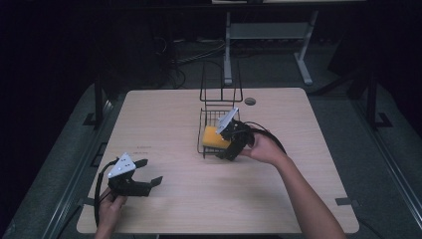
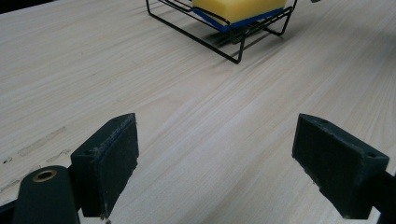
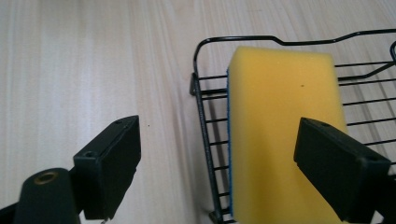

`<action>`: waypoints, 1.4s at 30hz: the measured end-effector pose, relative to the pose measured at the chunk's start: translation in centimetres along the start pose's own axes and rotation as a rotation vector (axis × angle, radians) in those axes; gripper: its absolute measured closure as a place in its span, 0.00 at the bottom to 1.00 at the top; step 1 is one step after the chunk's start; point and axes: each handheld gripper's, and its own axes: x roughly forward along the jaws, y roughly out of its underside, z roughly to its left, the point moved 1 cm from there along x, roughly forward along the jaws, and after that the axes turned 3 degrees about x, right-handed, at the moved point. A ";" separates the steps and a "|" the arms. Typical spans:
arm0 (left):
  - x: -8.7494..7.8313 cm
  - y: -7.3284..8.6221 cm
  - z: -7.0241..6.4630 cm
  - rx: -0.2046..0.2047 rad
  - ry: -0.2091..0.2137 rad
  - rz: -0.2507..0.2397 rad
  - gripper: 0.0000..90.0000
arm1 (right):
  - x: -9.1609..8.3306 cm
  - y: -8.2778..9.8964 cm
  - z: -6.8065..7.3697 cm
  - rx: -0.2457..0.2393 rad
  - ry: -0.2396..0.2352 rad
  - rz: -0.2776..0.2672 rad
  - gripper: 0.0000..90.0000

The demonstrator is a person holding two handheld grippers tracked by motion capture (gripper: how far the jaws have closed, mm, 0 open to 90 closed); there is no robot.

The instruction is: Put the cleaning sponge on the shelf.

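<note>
A yellow sponge (image 1: pixel 214 138) with a blue underside lies flat in a black wire basket (image 1: pixel 206 119) at the table's centre. My right gripper (image 1: pixel 226 144) hovers over the basket's near end, open. In the right gripper view the sponge (image 3: pixel 280 121) lies below the jaws, one jaw outside the basket rim (image 3: pixel 198 93) and the other above the sponge; the right gripper (image 3: pixel 217 140) holds nothing. My left gripper (image 1: pixel 151 172) rests near the front left of the table, open and empty. In the left gripper view the left gripper (image 2: pixel 215 135) faces the basket (image 2: pixel 233 46) and sponge (image 2: pixel 238 7) farther off.
The basket has a tall wire frame (image 1: pixel 220 82) rising at its far side. A round cable hole (image 1: pixel 250 101) sits near the table's back edge. Bare wood (image 1: pixel 164 114) spreads left of the basket. Another desk's legs (image 1: pixel 228 50) stand behind the table.
</note>
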 end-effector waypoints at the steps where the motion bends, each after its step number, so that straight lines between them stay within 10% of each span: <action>1: 0.0 0.0 0.0 -0.001 0.001 0.000 0.16 | -0.2 0.1 0.3 0.002 -0.002 -0.005 0.16; 42: -0.1 0.1 -0.3 -0.001 0.007 0.000 0.16 | -3.2 6.7 4.1 0.088 -0.022 -0.025 0.16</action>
